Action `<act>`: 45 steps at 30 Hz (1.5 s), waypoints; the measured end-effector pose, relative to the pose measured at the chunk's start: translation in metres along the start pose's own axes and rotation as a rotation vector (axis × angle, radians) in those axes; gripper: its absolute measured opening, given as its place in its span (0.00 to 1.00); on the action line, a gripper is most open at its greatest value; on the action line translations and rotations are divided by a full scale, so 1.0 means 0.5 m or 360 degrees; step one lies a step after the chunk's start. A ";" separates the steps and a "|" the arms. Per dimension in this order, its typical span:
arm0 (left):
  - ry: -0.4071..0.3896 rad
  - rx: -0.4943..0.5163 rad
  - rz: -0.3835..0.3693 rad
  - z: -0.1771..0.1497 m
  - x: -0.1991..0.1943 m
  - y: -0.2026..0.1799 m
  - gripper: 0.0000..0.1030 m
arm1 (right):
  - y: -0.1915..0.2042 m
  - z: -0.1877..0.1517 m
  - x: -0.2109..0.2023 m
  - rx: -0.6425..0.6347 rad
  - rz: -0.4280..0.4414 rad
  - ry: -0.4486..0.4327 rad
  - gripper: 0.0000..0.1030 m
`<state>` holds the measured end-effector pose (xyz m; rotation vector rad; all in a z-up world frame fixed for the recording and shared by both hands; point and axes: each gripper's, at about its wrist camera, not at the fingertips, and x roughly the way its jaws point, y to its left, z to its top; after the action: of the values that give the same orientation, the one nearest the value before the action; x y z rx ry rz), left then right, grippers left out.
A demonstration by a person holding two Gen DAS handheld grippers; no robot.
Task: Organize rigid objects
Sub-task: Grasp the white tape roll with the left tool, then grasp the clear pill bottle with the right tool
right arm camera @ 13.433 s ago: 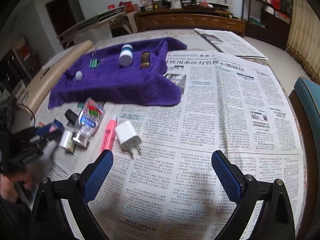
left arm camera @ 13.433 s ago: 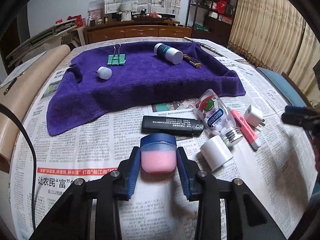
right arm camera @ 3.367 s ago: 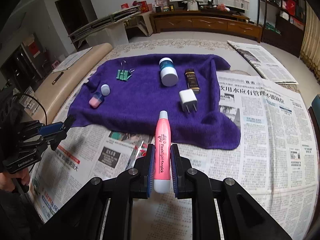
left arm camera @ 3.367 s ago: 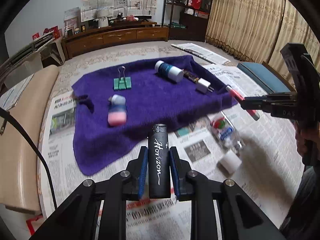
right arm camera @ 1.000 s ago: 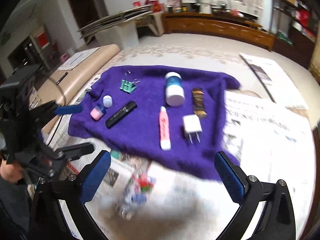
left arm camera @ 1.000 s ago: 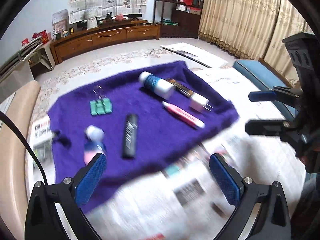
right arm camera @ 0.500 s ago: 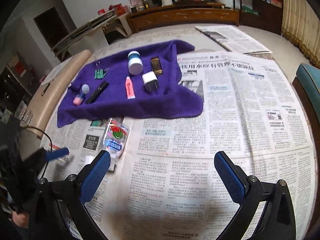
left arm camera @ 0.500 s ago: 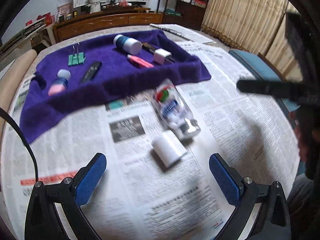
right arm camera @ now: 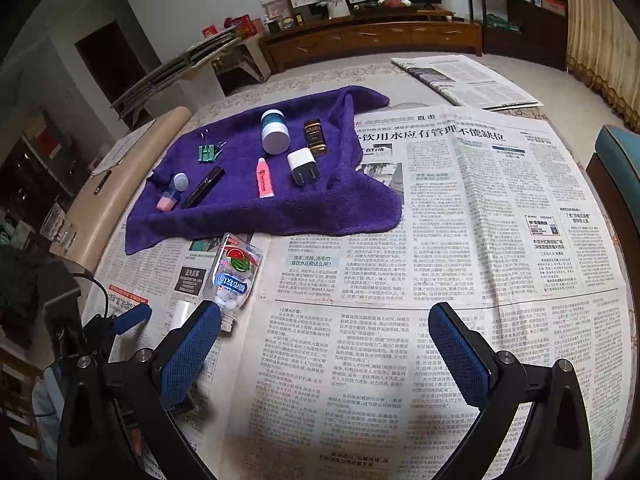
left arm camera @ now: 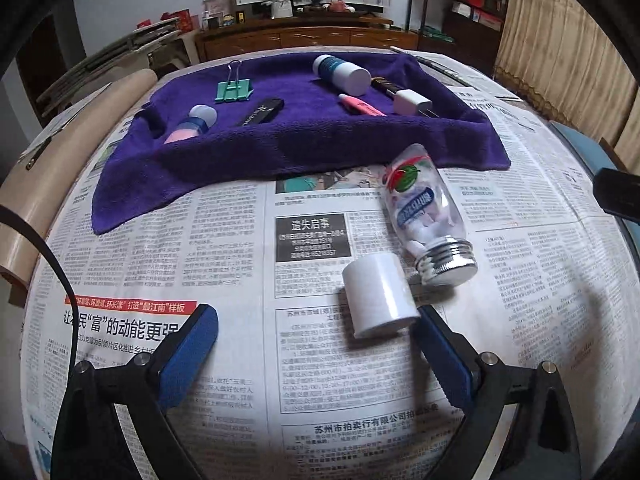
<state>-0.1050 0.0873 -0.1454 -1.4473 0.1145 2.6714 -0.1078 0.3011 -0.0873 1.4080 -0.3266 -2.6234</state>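
Covering the table you have spread newspaper (left arm camera: 224, 248), and on its far half lies the purple towel (left arm camera: 280, 148), where the sorted things already sit: a white-capped bottle (left arm camera: 340, 72), a green binder clip (left arm camera: 234, 90), a black lighter (left arm camera: 260, 112), a pink marker (left arm camera: 360, 106), a white charger plug (left arm camera: 410, 102), a small pink-and-blue bottle (left arm camera: 190, 126) and a dark flat item (right arm camera: 314, 138).

Two things are left on the paper, both short of the towel's near edge. The clear candy bottle (left arm camera: 424, 216) lies on its side, open metal neck towards you; its white cap (left arm camera: 378, 294) lies just beside that neck, also tipped over.

Your left gripper (left arm camera: 316, 354) is spread wide and holds nothing; the cap sits just ahead of its right finger (left arm camera: 444, 360), off centre, so you would need to shift right to bracket it. Your right gripper (right arm camera: 324, 352) is likewise wide apart and empty; the candy bottle's neck lies at its left finger (right arm camera: 192, 352), which hides the rim.

Expect the cap to be light, stiff and smooth, apt to roll; take it across its round wall. The bottle looks like thin, slick plastic, and being open it may spill its candies; grip the labelled body mid-length and keep the neck raised.
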 end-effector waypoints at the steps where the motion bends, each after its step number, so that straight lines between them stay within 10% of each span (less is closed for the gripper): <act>1: -0.0003 0.0002 0.0007 0.001 0.000 0.001 0.95 | -0.003 -0.001 0.000 0.0003 0.0002 0.0000 0.99; 7: -0.0043 0.0026 0.0022 -0.006 -0.010 -0.011 0.90 | -0.008 -0.008 0.008 0.0005 0.0009 0.0024 0.99; 18: -0.0110 0.0094 -0.0100 -0.005 -0.022 -0.032 0.29 | 0.005 -0.014 0.023 -0.0029 0.0014 0.0063 0.99; 45: -0.0171 -0.0063 -0.0200 -0.023 -0.065 0.164 0.27 | 0.187 -0.010 0.153 -0.0147 -0.0155 0.0098 0.98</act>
<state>-0.0879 0.0032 -0.1231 -1.2726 -0.0368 2.6561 -0.1435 0.1927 -0.1274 1.5064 -0.1311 -2.6266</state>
